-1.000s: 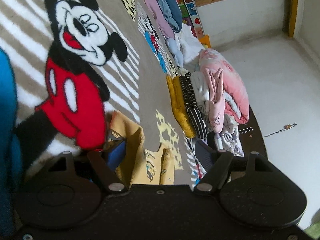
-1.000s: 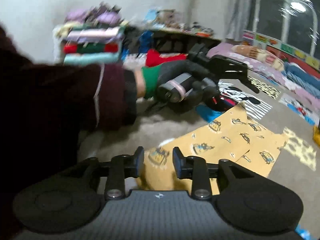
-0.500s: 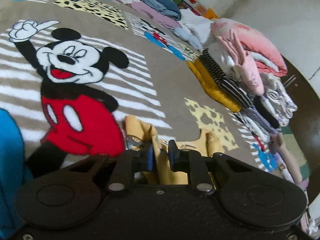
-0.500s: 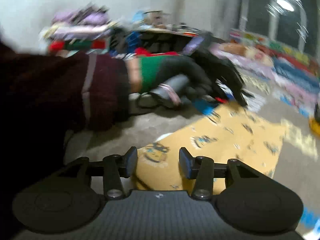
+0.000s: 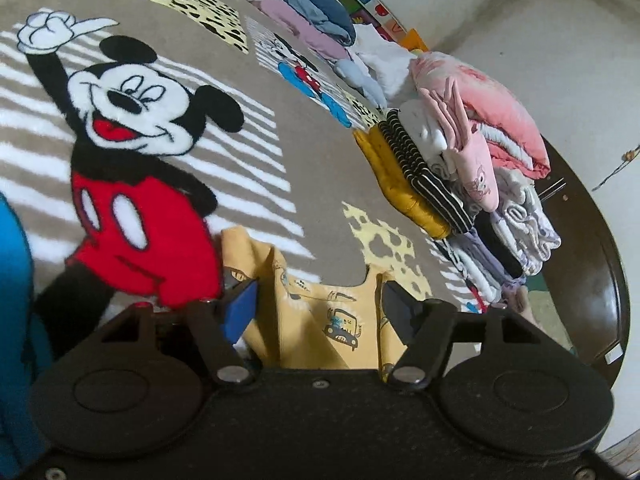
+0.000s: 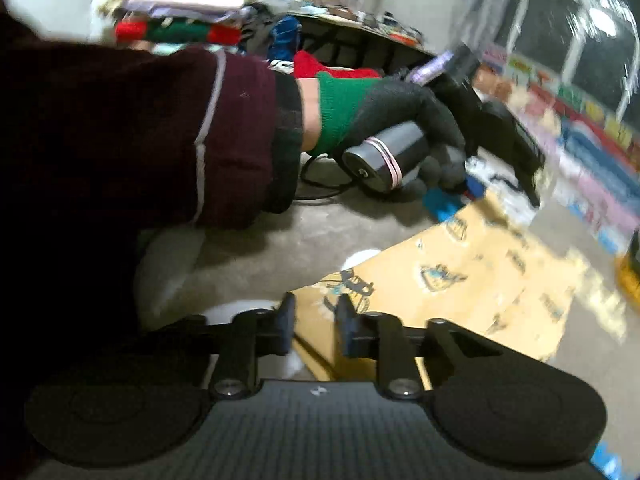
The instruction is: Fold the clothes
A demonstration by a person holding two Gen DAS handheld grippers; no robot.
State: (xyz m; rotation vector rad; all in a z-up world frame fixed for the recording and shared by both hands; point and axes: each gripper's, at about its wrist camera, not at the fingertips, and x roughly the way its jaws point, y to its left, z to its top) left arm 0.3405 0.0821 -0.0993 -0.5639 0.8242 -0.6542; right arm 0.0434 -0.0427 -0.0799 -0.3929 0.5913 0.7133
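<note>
Yellow shirt (image 5: 320, 312) lies half-folded on the blanket (image 5: 248, 184) — my left gripper (image 5: 318, 304) opening off it, right gripper (image 6: 314, 322) closing over its near edge, not yet pinching; folds remain.

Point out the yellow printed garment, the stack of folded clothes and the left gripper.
yellow printed garment (image 5: 328, 320): left wrist view, on the car print between the fingers.
stack of folded clothes (image 5: 472, 168): left wrist view, on the pink piece near the top.
left gripper (image 5: 318, 306): left wrist view, midway between its fingertips.
</note>
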